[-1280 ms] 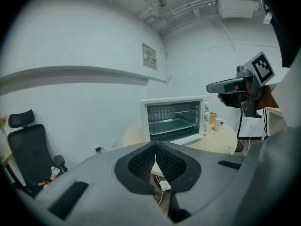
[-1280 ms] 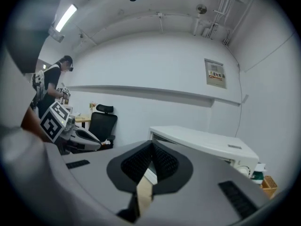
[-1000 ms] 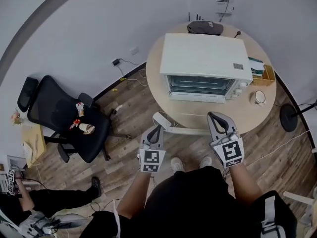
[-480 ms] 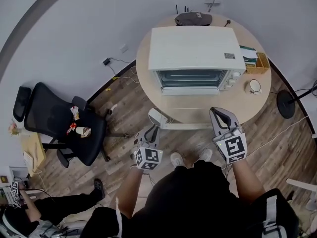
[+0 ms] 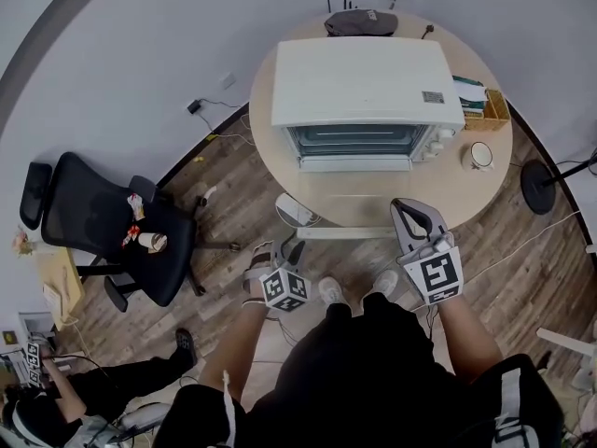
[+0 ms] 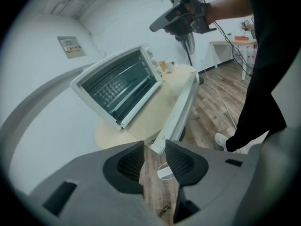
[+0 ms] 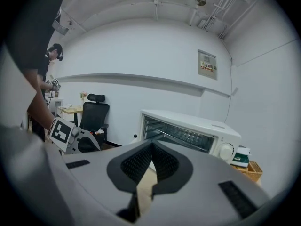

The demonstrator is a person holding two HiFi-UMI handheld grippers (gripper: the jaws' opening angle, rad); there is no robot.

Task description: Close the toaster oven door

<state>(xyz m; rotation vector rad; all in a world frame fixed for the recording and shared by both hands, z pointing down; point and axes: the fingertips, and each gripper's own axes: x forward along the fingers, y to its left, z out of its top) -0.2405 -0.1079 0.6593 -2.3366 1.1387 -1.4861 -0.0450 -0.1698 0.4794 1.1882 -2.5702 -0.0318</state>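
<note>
The white toaster oven [image 5: 364, 82] stands on the round table [image 5: 373, 208]. Its door [image 5: 354, 163] is folded down in front, and the racks show inside. My left gripper [image 5: 283, 250] hangs low over the floor, well short of the table. Its jaws are opening with a gap and nothing between them [image 6: 154, 145]. It looks up at the oven [image 6: 117, 86] from the left. My right gripper [image 5: 409, 208] hovers at the table's near edge with its pads touching [image 7: 151, 147], shut on nothing. It points at the oven [image 7: 188, 131].
A mug [image 5: 480, 157] and a wooden box of books [image 5: 490, 110] sit to the oven's right, a dark bag [image 5: 359, 21] behind it. A black office chair [image 5: 103, 222] stands at the left. A floor stand base [image 5: 536, 189] is at the right. A seated person [image 5: 56, 399] is at the lower left.
My left gripper has drawn back and down toward my body and turned. The oven and table have shifted up and left in the head view. The right gripper has barely moved.
</note>
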